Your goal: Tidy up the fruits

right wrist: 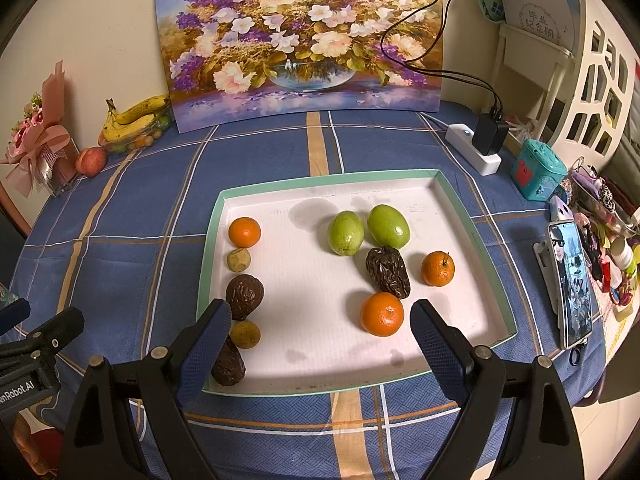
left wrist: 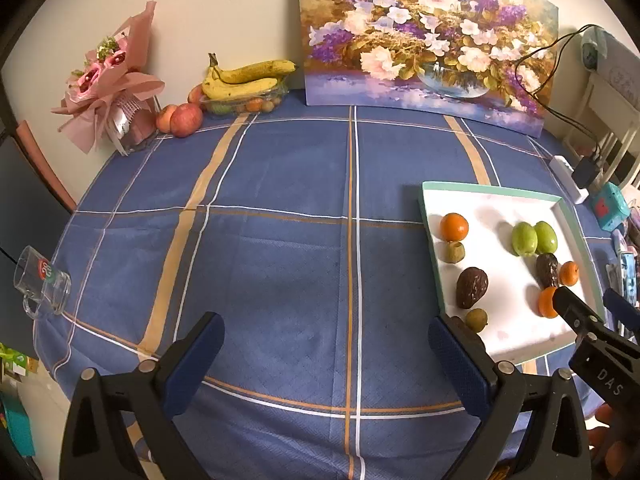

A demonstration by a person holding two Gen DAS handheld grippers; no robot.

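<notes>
The fingers of the left gripper [left wrist: 326,354] stand wide apart and hold nothing, hovering over bare blue plaid tabletop [left wrist: 280,208] to the left of the tray [left wrist: 492,191]. In this left wrist view the white tray with its teal rim lies at the right, carrying small oranges, two green fruits [left wrist: 534,238] and dark wrinkled fruits; the right gripper [left wrist: 588,308] reaches in over the tray's near right part. In the right wrist view, the fingers of the right gripper [right wrist: 320,334] are likewise spread apart and empty, poised over the tray's near edge with the nearest orange [right wrist: 382,314] lying between them, closer to the right finger. That orange is round, smooth and glossy, and is just beside a dark wrinkled fruit [right wrist: 388,272]. The likely step is to grasp this orange: centre the fingers on it, descend until the pads bracket its widest part, and close gently, since a round fruit may roll. Keep the right finger clear of the neighbouring dark fruit. A second orange [right wrist: 245,232] sits at the tray's left side, a probable grouping spot.
</notes>
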